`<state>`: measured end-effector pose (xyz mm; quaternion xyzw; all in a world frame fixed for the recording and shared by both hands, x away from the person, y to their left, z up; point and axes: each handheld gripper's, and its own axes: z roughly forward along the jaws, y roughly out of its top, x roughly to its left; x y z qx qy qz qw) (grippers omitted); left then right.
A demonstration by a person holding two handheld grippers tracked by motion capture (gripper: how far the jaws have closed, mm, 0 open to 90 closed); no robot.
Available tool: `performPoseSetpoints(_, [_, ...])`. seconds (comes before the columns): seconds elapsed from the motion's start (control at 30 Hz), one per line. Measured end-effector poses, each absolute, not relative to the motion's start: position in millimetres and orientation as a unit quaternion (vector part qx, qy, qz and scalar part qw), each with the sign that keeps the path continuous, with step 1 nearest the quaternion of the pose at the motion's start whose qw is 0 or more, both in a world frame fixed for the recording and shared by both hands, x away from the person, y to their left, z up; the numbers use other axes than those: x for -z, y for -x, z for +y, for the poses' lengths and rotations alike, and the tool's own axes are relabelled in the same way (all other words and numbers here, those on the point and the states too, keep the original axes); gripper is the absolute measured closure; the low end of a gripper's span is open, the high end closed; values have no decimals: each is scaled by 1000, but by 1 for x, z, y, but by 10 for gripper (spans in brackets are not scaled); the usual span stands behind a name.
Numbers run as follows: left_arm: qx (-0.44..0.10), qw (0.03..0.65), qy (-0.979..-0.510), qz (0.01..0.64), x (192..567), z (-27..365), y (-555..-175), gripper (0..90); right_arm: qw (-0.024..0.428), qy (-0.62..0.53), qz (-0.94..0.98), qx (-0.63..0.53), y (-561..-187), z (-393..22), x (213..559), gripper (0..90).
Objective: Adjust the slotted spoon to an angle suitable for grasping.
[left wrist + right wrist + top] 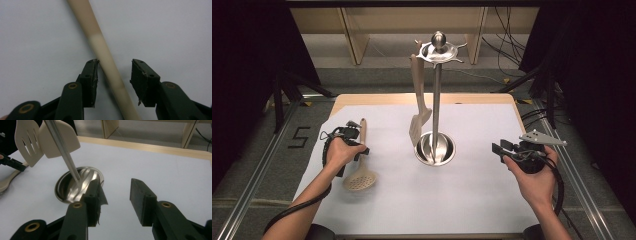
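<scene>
A cream slotted spoon [360,177] lies on the white sheet at the left, its handle [100,47] pointing away from me. My left gripper [357,143] points down over that handle. In the left gripper view the handle runs between the jaws of the left gripper [113,82]: the left pad is right against it and the right pad stands off with a gap, so nothing is clamped. My right gripper [501,149] hovers at the right, aimed at the steel utensil stand [437,100]. The right gripper [116,202] is open with nothing between its fingers.
The stand's round steel base [75,187] sits mid-table. A slotted spatula [27,142] and a plain one [62,142] hang from its top hooks. The white sheet [472,190] covers a wooden table, with dark curtains at both sides and floor beyond.
</scene>
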<state>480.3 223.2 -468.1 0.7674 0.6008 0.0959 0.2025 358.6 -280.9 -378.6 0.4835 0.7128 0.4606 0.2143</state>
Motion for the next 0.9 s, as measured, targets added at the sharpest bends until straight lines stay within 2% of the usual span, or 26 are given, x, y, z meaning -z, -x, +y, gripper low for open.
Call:
performPoseSetpoints(0.07, [-104, 211, -762, 603, 470, 221, -480, 599, 212, -493, 711, -454, -357, -281, 378, 614])
performPoseSetpoints(0.17, [-99, 191, -771, 599, 468, 222, -482, 638, 216, -485, 712, -459, -358, -282, 378, 614])
performPoseSetpoints(0.23, [-103, 204, -768, 598, 470, 223, -482, 647, 215, -485, 712, -460, -358, -282, 378, 614])
performPoseSetpoints(0.43, [-114, 188, -778, 589, 469, 220, -483, 652, 220, -482, 714, -457, -358, -282, 379, 614])
performPoseSetpoints(0.6, [-99, 200, -785, 578, 469, 216, -481, 681, 220, -481, 714, -459, -359, -282, 378, 614])
performPoseSetpoints(0.77, [-77, 192, -815, 541, 466, 205, -476, 757, 221, -478, 714, -461, -359, -282, 379, 615])
performPoseSetpoints(0.9, [-81, 176, -835, 515, 465, 195, -475, 772, 221, -481, 713, -460, -358, -282, 378, 615])
